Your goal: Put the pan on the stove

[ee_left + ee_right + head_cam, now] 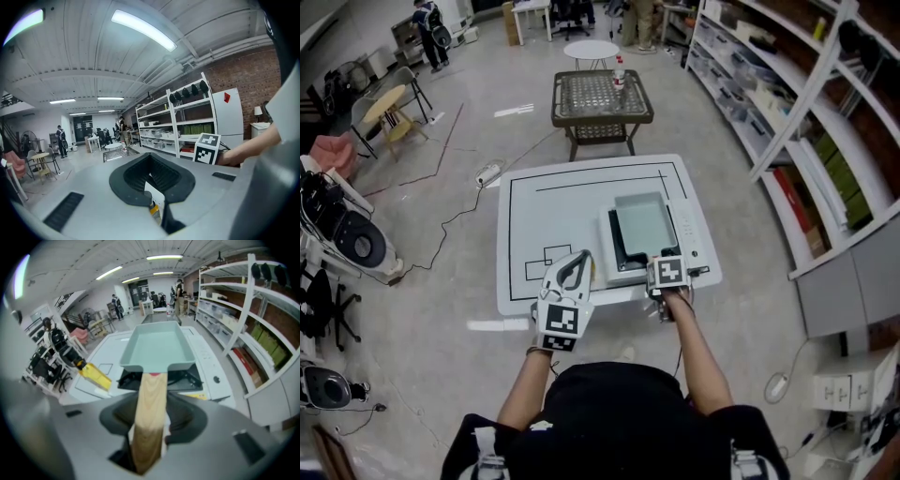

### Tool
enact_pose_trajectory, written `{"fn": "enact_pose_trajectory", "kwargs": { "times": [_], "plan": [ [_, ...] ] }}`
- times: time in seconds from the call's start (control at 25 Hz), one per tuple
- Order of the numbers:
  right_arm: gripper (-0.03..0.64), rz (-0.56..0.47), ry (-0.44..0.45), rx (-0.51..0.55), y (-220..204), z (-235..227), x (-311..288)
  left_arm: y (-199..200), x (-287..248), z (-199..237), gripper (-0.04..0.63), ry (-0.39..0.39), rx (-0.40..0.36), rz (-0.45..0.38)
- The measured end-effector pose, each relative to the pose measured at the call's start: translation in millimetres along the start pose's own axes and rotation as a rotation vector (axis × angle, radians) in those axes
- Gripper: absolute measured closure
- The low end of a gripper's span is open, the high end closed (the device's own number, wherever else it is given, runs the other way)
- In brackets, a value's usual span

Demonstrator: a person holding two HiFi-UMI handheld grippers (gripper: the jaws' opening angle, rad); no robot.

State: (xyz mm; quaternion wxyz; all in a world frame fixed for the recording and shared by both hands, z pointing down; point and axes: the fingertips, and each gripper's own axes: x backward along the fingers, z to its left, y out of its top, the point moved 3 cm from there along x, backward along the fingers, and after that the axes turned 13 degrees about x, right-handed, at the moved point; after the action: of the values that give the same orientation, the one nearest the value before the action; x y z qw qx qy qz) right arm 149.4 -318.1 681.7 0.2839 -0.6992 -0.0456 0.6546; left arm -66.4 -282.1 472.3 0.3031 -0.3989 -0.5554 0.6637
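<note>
Right gripper (149, 425) clamps the wooden handle (151, 394) of the pan (159, 348), over the stove (190, 379); left gripper (151, 180) points upward, jaws together

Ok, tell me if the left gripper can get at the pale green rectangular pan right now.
Probably yes: the left gripper is close beside the pale green rectangular pan, bare white table between; the right gripper grips only its wooden handle.

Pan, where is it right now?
Head view: the pan is over the stove at the table's right, wooden handle in the right hand-held gripper.
</note>
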Motion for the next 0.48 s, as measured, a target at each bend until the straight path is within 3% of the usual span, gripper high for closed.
{"fn": "enact_pose_trajectory", "kwargs": {
  "times": [0.24, 0.48],
  "plan": [
    [0.448, -0.101, 0.011, 0.01, 19.4, 0.1, 24.3, 4.2, -5.2, -0.8, 0.571, -0.001, -0.006, -0.014],
    [0.468, -0.29, -0.018, 0.03, 54.7, -2.0, 73.9, 14.5, -9.9, 0.1, 0.571, 0.001, -0.009, -0.034]
  ]
}}
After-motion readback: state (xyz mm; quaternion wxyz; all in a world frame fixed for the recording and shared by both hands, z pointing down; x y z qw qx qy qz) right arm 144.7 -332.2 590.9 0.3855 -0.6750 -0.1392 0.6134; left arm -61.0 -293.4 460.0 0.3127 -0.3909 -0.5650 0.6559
